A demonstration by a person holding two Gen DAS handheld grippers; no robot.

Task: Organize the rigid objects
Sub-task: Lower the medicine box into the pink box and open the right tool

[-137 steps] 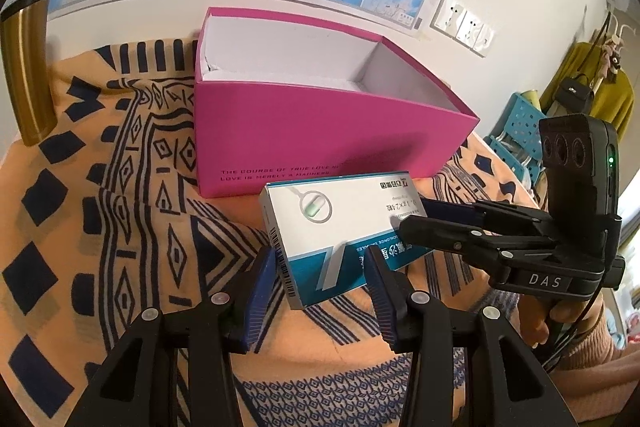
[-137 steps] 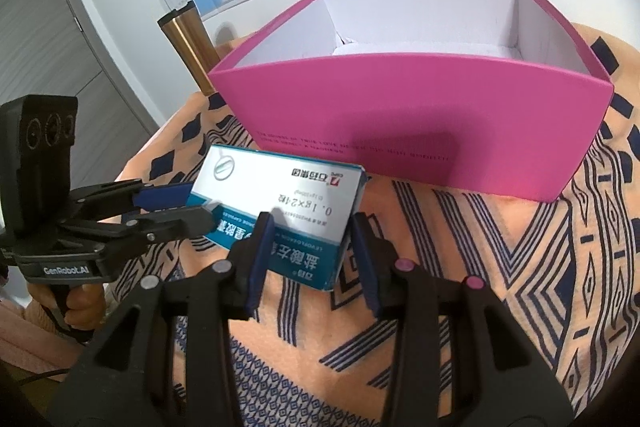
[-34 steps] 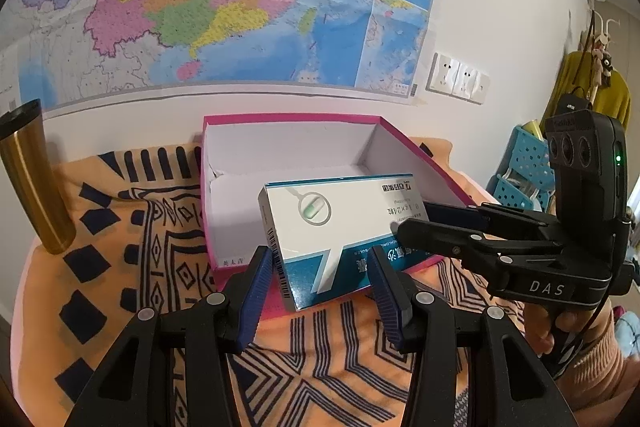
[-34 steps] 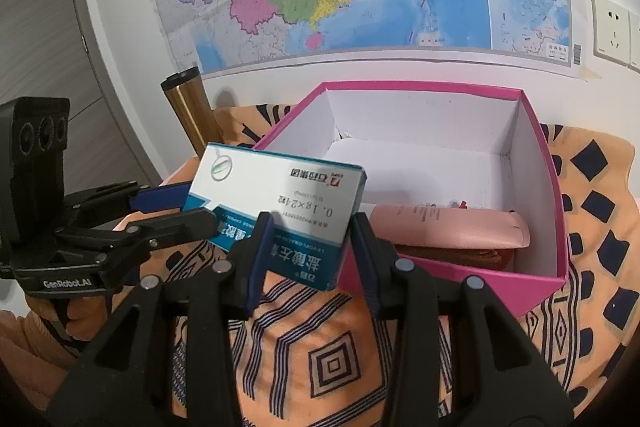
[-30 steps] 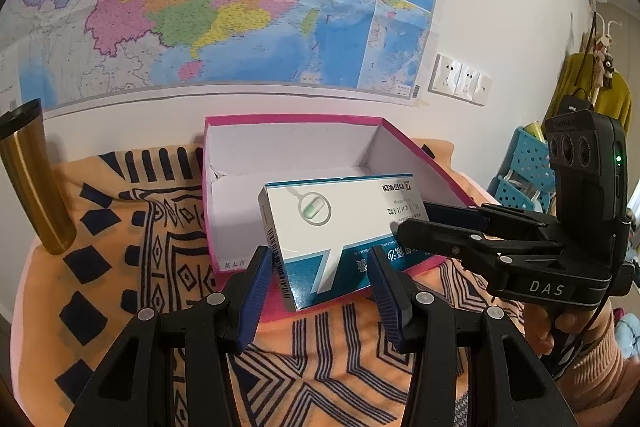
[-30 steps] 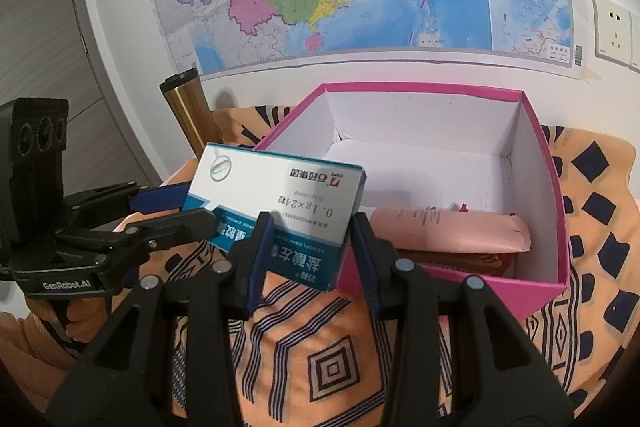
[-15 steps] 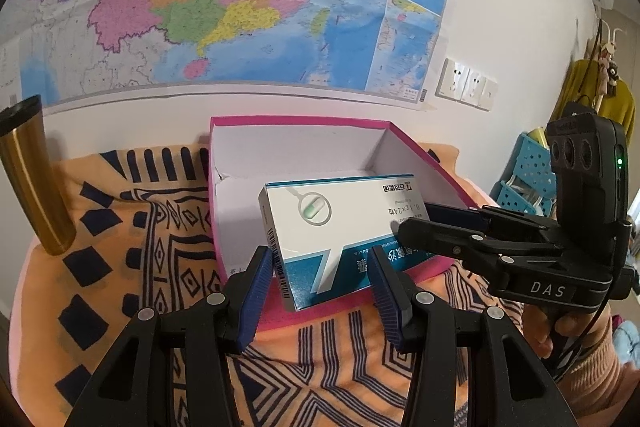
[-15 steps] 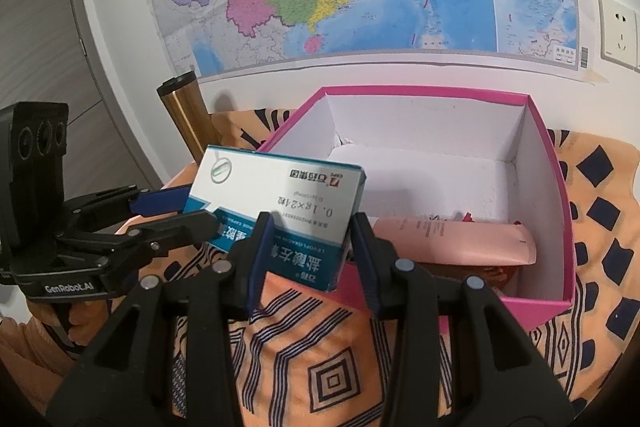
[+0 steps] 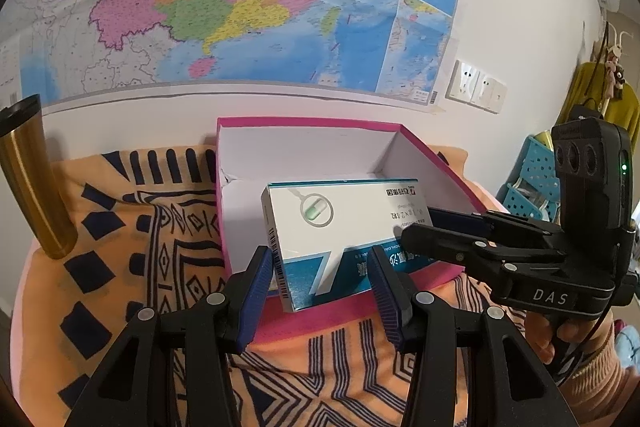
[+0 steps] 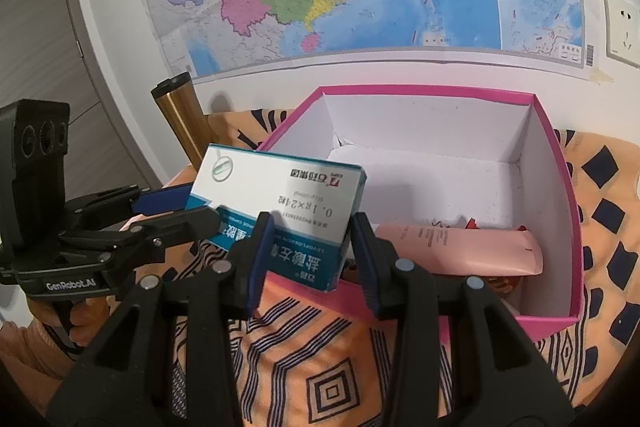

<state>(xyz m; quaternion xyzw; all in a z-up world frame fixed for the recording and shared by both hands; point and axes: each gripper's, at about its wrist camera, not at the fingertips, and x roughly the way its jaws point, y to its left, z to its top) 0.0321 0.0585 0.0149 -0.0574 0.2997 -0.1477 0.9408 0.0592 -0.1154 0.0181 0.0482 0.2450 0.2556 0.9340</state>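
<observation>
Pink cardboard gives the landmark here: the pink box (image 9: 352,311) lies open on the patterned cloth (image 9: 120,267) that covers the desk. From the left wrist view, the medicine carton (image 9: 340,227) hangs over the box's near wall, tilted, its barcode end toward the camera. The left tool (image 9: 320,283) clamps that near end between its blue pads, and the right tool (image 9: 416,227) pinches the carton's far end from the right of the box. A gold tumbler (image 9: 30,179) stands well left of the box.

From the right wrist view, the right tool (image 10: 308,247) grips the carton's lower corner above the box's front-left rim, and the left tool (image 10: 176,207) holds the opposite end, outside the box. Inside, a pink tube (image 10: 460,251) lies along the near wall; the white floor behind it is bare.

The step in hand looks like lowering the carton in. To do it well, both hands should carry it further past the rim, level it, and set it on the bare floor behind the tube, loosening both grips only once it rests flat.
</observation>
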